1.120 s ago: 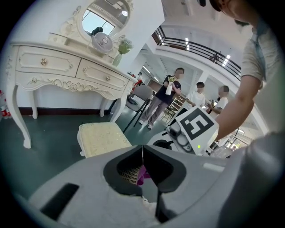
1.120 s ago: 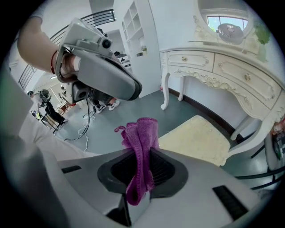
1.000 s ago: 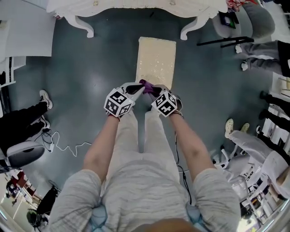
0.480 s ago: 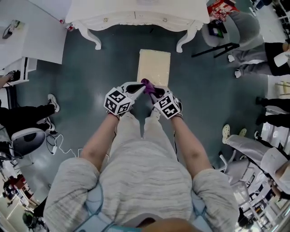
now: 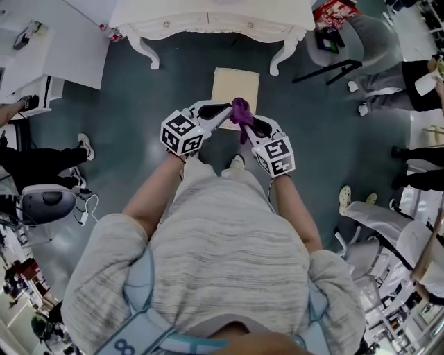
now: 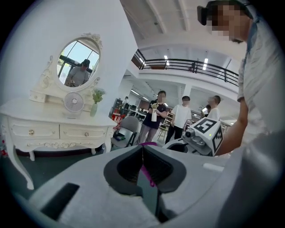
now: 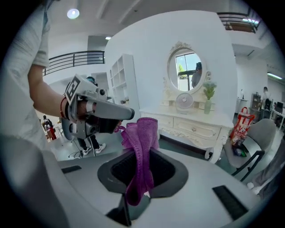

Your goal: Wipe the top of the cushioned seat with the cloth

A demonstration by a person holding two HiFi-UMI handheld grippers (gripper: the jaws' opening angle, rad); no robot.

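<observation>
The cushioned seat is a cream rectangular stool on the dark floor, just in front of the white dressing table. A purple cloth hangs bunched in the air above the seat's near edge, held between both grippers. My left gripper comes in from the left and is shut on a thin edge of the cloth. My right gripper is shut on the bunched cloth, which drapes over its jaws. The left gripper shows there pinching the cloth's far corner.
The white dressing table with an oval mirror stands beyond the seat. A grey chair is at the back right. People's legs show at the left and right. A cable lies on the floor at left.
Both grippers have lifted the cloth higher and farther from my body. The right gripper has shifted right. The seat looks smaller and farther below.
</observation>
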